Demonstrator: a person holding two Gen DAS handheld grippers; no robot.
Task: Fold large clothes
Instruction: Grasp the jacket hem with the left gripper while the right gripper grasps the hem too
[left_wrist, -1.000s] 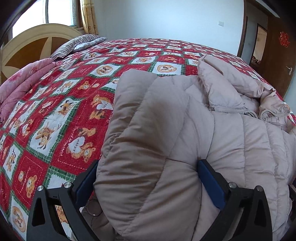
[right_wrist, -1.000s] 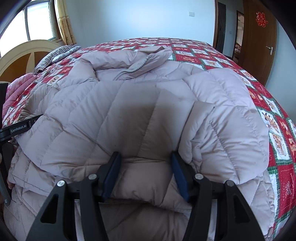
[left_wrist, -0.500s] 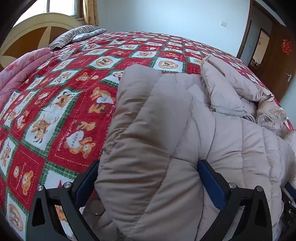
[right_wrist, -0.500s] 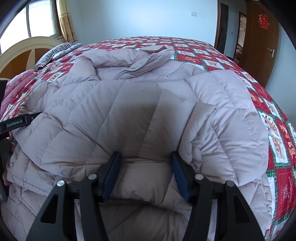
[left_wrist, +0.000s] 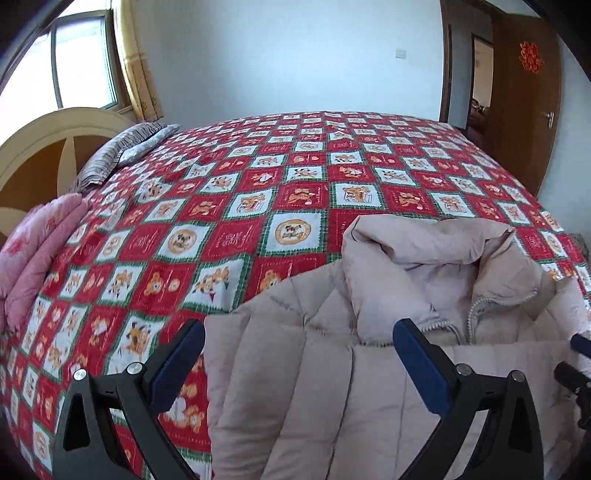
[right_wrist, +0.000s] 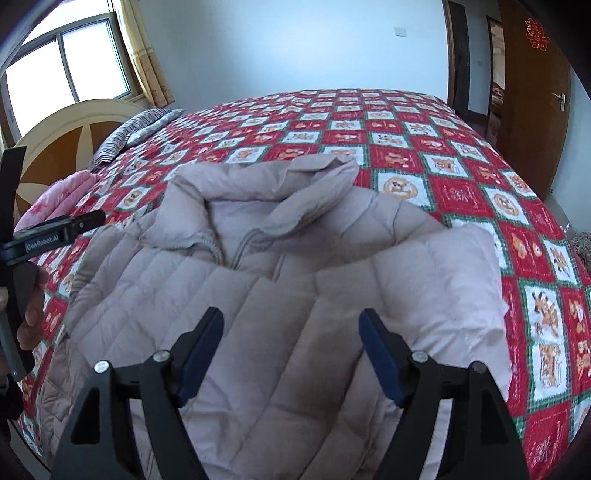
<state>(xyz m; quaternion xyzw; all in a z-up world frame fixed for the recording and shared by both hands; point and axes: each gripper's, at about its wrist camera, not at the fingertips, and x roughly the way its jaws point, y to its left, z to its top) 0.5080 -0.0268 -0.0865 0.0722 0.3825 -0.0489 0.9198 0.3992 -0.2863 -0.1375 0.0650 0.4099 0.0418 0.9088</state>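
Jacket (right_wrist: 295, 280) — a puffy beige quilted one — lies front-up on the bed (right_wrist: 424, 122), its lower half folded up over the chest so the collar (right_wrist: 266, 192) and zip top show just beyond the fold. The right hand-held gripper (right_wrist: 291, 343) hangs just above that folded panel; its jaws are opening, with padding below them but nothing pinched between the blue pads, so the fold appears to be laid down and let go. The left hand-held gripper (left_wrist: 299, 354) stands wide over the jacket's left edge, one pad over the bedspread and the other over the quilting, gripping nothing. From the right camera it shows at the left rim, held by a person's hand (right_wrist: 31, 314). Both point steeply down at the cloth — probably placed to take the next fold. A striped pillow (right_wrist: 136, 129) and a pink quilt (left_wrist: 37, 251) sit by the headboard (left_wrist: 44, 147), well apart from the jacket.
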